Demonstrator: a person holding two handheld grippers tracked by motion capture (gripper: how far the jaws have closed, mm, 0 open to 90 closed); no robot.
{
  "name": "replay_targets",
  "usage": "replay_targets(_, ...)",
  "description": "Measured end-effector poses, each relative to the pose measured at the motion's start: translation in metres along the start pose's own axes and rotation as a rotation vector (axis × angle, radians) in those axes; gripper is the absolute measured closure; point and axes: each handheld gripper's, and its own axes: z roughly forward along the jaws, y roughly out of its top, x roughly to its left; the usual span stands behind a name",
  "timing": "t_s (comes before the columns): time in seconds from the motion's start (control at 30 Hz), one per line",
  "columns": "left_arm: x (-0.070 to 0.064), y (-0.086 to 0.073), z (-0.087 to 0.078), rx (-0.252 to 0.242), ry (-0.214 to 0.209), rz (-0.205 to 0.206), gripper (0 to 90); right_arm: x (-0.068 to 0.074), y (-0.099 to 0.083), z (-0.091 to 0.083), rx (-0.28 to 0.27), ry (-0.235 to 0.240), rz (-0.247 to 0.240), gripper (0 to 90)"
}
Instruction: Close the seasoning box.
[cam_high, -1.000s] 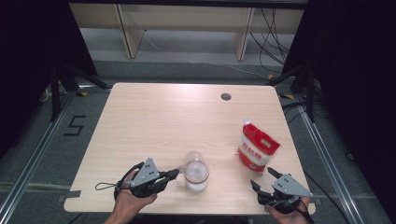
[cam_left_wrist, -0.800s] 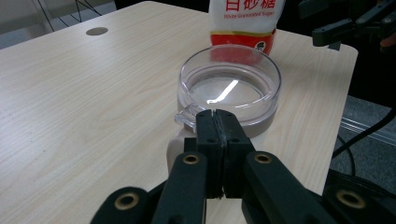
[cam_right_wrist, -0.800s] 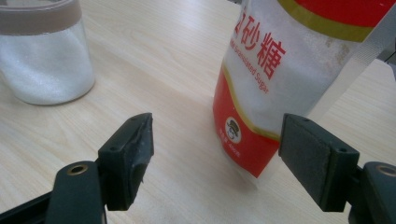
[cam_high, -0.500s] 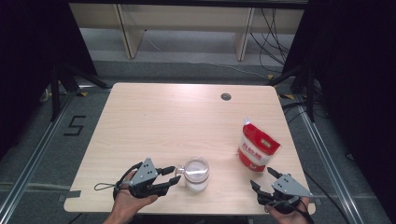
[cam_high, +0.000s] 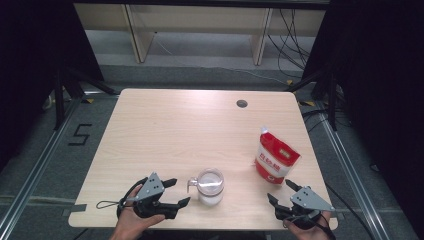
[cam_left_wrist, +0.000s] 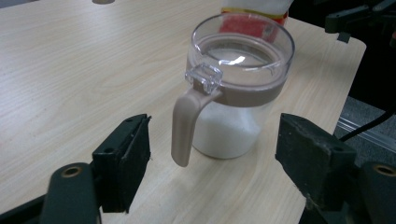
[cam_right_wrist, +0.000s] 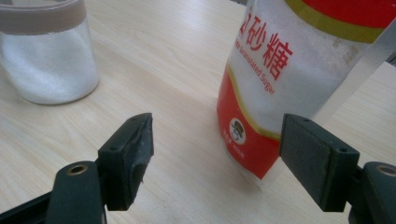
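Since a second ago my left gripper (cam_high: 174, 192) has slid a little left, away from the jar, and the jar's clear lid has gone from tilted up to lying flat; my right gripper has stayed put.

From the high view, I see the sugar jar (cam_high: 210, 186) standing upright near the near edge of the table (cam_high: 190, 130), about midway across, its handle pointing left toward my left gripper. That gripper sits just left of the jar, jaws spread, tips close to the handle but apart from it. My right gripper (cam_high: 281, 191) rests at the near right corner, jaws spread, with the red and white sugar bag (cam_high: 275, 158) standing just beyond it, not touching.

Through the left gripper view, the jar (cam_left_wrist: 233, 88) stands straight ahead between the lines of my two open jaws, just beyond their tips. Its beige handle (cam_left_wrist: 185, 126) hangs toward me, nearer the left jaw, with a clear lid tab above it. White sugar fills the lower part.

Through the right gripper view, the bag (cam_right_wrist: 299, 79) stands upright ahead, right of centre, closer to the right jaw, untouched. The jar (cam_right_wrist: 44, 51) shows at the far left, well apart from the bag.
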Motion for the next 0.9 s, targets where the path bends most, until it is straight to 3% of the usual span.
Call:
replay_targets(0.07,0.000,-0.003,-0.001,-0.001,-0.007,-0.001,24.4,0.000,0.000,0.000,-0.002,0.004,0.001,26.8)
replay_targets(0.13,-0.001,-0.006,-0.002,-0.006,-0.008,-0.018,23.8,0.000,0.000,0.000,-0.017,0.029,0.042,26.2)
replay_targets(0.17,0.000,-0.008,-0.003,0.008,-0.008,-0.006,22.9,0.004,-0.001,-0.002,-0.001,0.049,0.106,25.3)
replay_targets(0.3,0.000,-0.013,-0.005,0.010,-0.010,-0.009,21.3,0.002,0.000,0.000,-0.005,0.040,0.061,23.9)
replay_targets(0.33,0.003,-0.014,-0.006,0.022,-0.011,0.018,21.4,0.002,-0.001,0.000,0.003,0.033,0.048,23.1)
replay_targets(0.37,0.003,-0.015,-0.006,0.009,-0.012,0.002,21.8,0.001,0.000,0.001,-0.008,0.013,0.015,22.4)
replay_targets(0.4,0.004,-0.016,-0.007,0.011,-0.006,-0.004,21.7,0.001,0.000,0.002,-0.010,0.022,0.011,22.4)
replay_targets(0.53,0.007,-0.020,-0.011,0.001,0.004,-0.022,20.2,0.003,-0.001,0.002,-0.004,0.070,0.063,18.8)
replay_targets(0.6,0.008,-0.022,-0.013,0.005,0.002,-0.016,20.1,0.001,-0.002,0.004,-0.023,0.071,0.041,16.3)
replay_targets(0.63,0.006,-0.024,-0.013,0.006,0.005,-0.024,20.0,0.003,-0.002,0.003,-0.013,0.069,0.070,16.3)
replay_targets(0.7,0.006,-0.026,-0.013,0.006,0.000,-0.023,19.5,0.001,-0.002,0.004,-0.015,0.071,0.042,16.0)
replay_targets(0.73,0.006,-0.026,-0.012,0.006,0.000,-0.025,19.4,0.002,-0.003,0.003,0.007,0.088,0.057,16.0)
replay_targets(0.77,0.006,-0.027,-0.012,0.009,0.000,-0.023,19.3,0.005,-0.003,0.003,0.014,0.077,0.085,16.0)
replay_targets(0.83,0.008,-0.027,-0.013,0.008,0.004,0.000,18.9,0.002,-0.003,0.004,-0.004,0.076,0.047,16.0)
replay_targets(0.87,0.008,-0.027,-0.013,0.007,0.002,-0.005,18.7,0.002,-0.003,0.004,-0.006,0.077,0.042,16.0)
replay_targets(0.9,0.006,-0.028,-0.012,0.006,0.006,-0.035,18.4,0.002,-0.003,0.004,-0.006,0.077,0.046,16.0)
